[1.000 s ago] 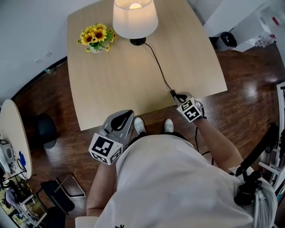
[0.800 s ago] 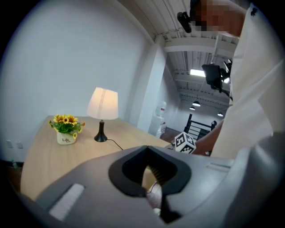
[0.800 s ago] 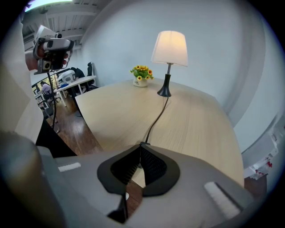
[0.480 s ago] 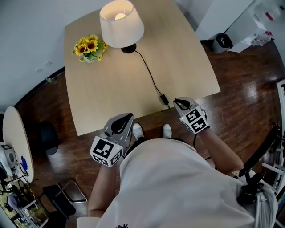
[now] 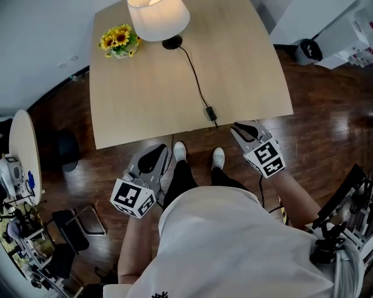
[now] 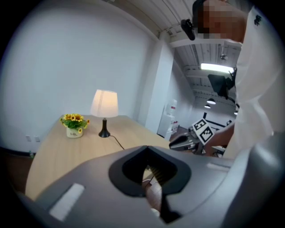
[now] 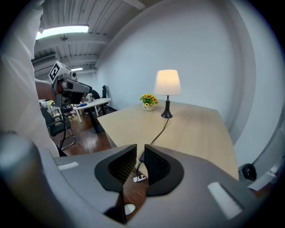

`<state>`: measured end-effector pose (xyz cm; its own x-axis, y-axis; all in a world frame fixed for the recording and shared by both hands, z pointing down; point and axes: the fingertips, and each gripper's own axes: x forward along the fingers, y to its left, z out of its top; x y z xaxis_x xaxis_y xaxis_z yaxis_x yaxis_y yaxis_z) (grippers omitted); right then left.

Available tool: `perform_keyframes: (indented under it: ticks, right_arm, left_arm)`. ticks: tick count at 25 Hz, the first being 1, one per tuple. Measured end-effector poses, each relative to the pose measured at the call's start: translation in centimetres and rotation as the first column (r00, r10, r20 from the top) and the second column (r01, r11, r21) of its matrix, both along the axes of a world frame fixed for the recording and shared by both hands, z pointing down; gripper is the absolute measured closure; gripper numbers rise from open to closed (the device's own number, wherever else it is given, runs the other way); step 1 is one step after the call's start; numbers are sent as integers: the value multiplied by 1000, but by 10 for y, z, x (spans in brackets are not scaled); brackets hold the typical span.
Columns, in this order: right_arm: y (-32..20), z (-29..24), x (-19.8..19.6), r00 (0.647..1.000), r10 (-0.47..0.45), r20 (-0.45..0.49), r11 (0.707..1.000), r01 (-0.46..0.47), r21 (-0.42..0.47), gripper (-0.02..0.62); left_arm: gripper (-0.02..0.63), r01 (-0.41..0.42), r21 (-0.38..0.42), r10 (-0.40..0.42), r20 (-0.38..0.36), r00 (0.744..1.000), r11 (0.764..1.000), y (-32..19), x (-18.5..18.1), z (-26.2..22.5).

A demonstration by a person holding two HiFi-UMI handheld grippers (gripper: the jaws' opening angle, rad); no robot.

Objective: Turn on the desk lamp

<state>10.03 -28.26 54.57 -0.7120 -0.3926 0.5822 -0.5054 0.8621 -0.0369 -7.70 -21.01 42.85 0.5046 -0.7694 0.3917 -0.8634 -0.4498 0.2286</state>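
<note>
The desk lamp (image 5: pixel 158 14) stands lit at the far end of the wooden table (image 5: pixel 140 99), its shade glowing in the left gripper view (image 6: pixel 104 103) and the right gripper view (image 7: pixel 167 82). Its black cord (image 5: pixel 195 75) runs to an inline switch (image 5: pixel 211 112) near the table's front edge. My right gripper (image 5: pixel 240 129) hangs just off that edge, right of the switch and apart from it. Its jaws are opening with nothing between them (image 7: pixel 140 160). My left gripper (image 5: pixel 157 152) is held low in front of the table, shut and empty (image 6: pixel 149 171).
A pot of sunflowers (image 5: pixel 119 39) sits left of the lamp. A round white table (image 5: pixel 20 151) and a black chair (image 5: pixel 64 244) stand at the left. A dark bin (image 5: pixel 309 51) is on the wood floor at the far right. A power strip (image 7: pixel 139 178) lies under the table.
My right gripper has drawn back from the cord switch at the table edge toward the person, and its jaws have parted. The lamp stays lit. The left gripper has hardly moved.
</note>
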Motion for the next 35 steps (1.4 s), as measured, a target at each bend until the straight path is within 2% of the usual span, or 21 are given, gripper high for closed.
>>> perform_keyframes:
  ticks: [3, 8, 14, 20, 27, 30, 35]
  right_arm:
    - [7, 0, -4, 999, -30, 28, 1000, 30, 6, 540]
    - [40, -6, -9, 999, -12, 53, 1000, 11, 7, 540]
    - [90, -34, -9, 998, 31, 53, 997, -35, 63, 540]
    - [180, -42, -13, 994, 103, 29, 991, -105, 88, 540]
    - [298, -63, -23, 986, 161, 32, 985, -163, 63, 540]
    - [326, -76, -17, 986, 162, 39, 983, -165, 83, 540]
    - [347, -97, -4, 983, 160, 93, 979, -170, 109, 540]
  left_arm:
    - [601, 46, -34, -45, 20, 999, 998, 21, -2, 0]
    - [601, 41, -35, -39, 37, 999, 999, 56, -5, 2]
    - [601, -21, 41, 20, 20, 1000, 999, 96, -6, -13]
    - [601, -100, 122, 105, -39, 994, 987, 178, -14, -25]
    - [601, -188, 116, 199, -92, 976, 975, 263, -15, -11]
    - [601, -198, 129, 210, -85, 974, 972, 290, -11, -15]
    - [601, -169, 146, 184, -98, 978, 975, 322, 0, -23]
